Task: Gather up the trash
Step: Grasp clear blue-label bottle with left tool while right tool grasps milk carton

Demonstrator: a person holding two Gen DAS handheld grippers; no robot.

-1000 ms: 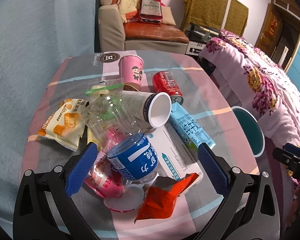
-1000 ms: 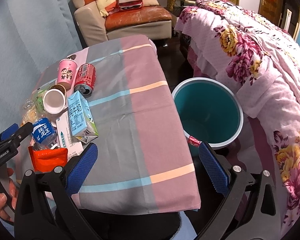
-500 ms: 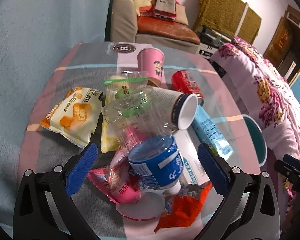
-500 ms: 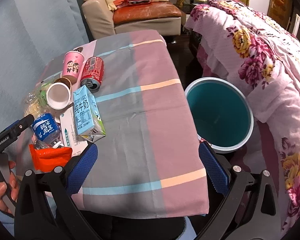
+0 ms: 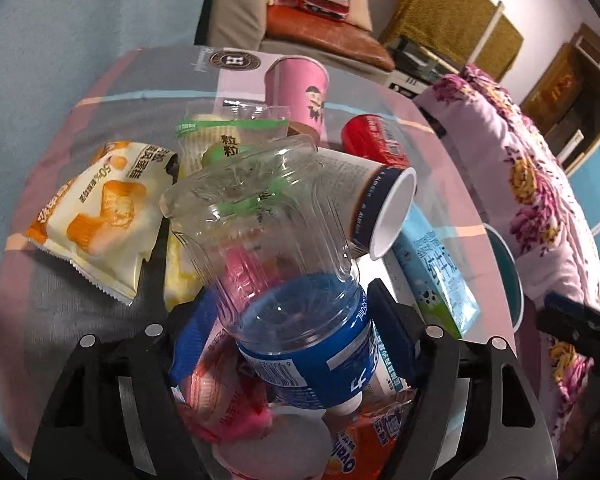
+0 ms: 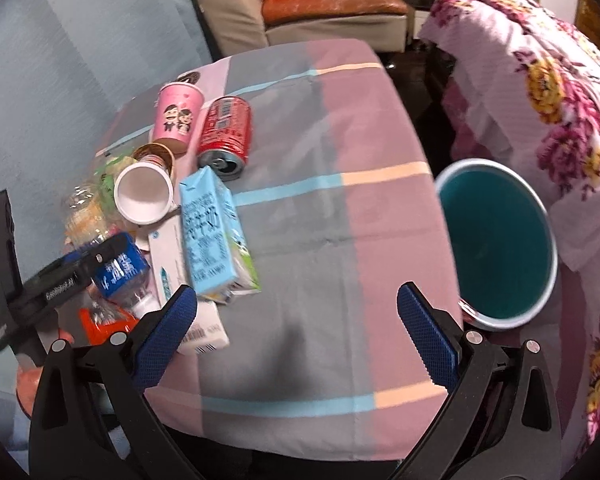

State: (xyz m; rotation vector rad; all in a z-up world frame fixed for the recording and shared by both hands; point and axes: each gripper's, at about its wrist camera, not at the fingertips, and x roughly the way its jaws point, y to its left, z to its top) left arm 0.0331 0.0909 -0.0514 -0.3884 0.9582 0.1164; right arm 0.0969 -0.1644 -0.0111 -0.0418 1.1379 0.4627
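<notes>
Since a second ago my left gripper [image 5: 296, 344] has dropped onto the trash pile and its jaws have just been closing; the blue pads now flank the blue-labelled plastic bottle [image 5: 284, 264], though I cannot tell whether they press it yet. My left view shows what the right cannot: the yellow snack bag [image 5: 96, 216] toward the table's left edge, a pink wrapper [image 5: 228, 396] and an orange packet [image 5: 356, 452] under the bottle. My right gripper [image 6: 296, 332] has slid over the table [image 6: 340, 128], jaws wide with nothing between them. Only its view takes in the whole teal bin [image 6: 496, 240] on the floor just off the table's right edge, plus the pink cup [image 6: 178, 114], red can [image 6: 226, 132] and blue milk carton [image 6: 210, 232] lined up along the pile's right side.
</notes>
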